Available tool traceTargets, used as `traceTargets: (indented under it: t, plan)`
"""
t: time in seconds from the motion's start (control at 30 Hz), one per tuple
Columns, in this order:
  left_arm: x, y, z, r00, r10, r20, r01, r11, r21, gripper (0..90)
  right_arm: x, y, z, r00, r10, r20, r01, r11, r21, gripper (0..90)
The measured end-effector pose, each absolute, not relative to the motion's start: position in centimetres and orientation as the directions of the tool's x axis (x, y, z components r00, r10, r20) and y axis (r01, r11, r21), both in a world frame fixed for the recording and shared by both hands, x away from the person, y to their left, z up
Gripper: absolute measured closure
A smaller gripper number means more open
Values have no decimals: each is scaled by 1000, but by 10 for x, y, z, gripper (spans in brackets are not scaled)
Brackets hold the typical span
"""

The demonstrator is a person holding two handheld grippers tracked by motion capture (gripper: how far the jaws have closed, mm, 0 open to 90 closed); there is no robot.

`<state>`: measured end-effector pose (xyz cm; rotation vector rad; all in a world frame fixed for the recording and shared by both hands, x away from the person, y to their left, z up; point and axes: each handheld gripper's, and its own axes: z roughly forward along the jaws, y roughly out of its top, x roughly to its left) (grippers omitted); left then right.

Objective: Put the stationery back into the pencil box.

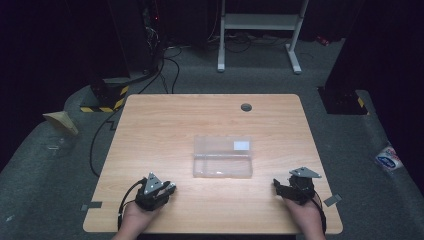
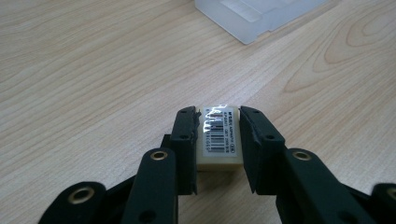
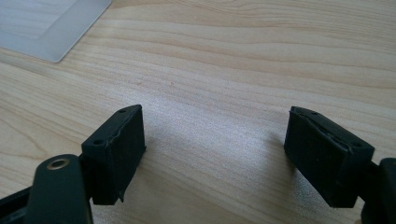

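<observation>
A small cream eraser [image 2: 218, 140] with a barcode label sits between the jaws of my left gripper [image 2: 218, 119], which is shut on it just above the wooden table [image 2: 93, 70]. From above, the left gripper [image 1: 169, 189] rests near the table's front left. A clear plastic case [image 1: 223, 156] lies flat in the middle of the table; its corner [image 2: 254, 16] is ahead of the left gripper. My right gripper [image 3: 212, 128] stands open over bare wood, nothing between its jaws. It sits at the front right [image 1: 279, 186].
A dark round grommet [image 1: 246, 107] is set in the table's far edge. The corner of the clear case [image 3: 51, 28] lies at the upper left of the right gripper view. Beyond the table are a white stand [image 1: 260, 30], cables and dark carpet.
</observation>
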<state>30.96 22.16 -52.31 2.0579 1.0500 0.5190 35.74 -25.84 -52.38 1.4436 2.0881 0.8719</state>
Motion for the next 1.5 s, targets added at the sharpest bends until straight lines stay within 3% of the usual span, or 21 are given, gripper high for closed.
traceTargets:
  t: [0.7, 1.5]
  plan:
    - [313, 216, -510, 565, 825, 28, 482, -357, 800, 677, 357, -258, -524, -355, 935, -11, 648, 254, 718, 216]
    - [318, 208, -497, 554, 832, -26, 461, -280, 842, 677, 357, -258, -524, -355, 935, -11, 648, 254, 718, 216]
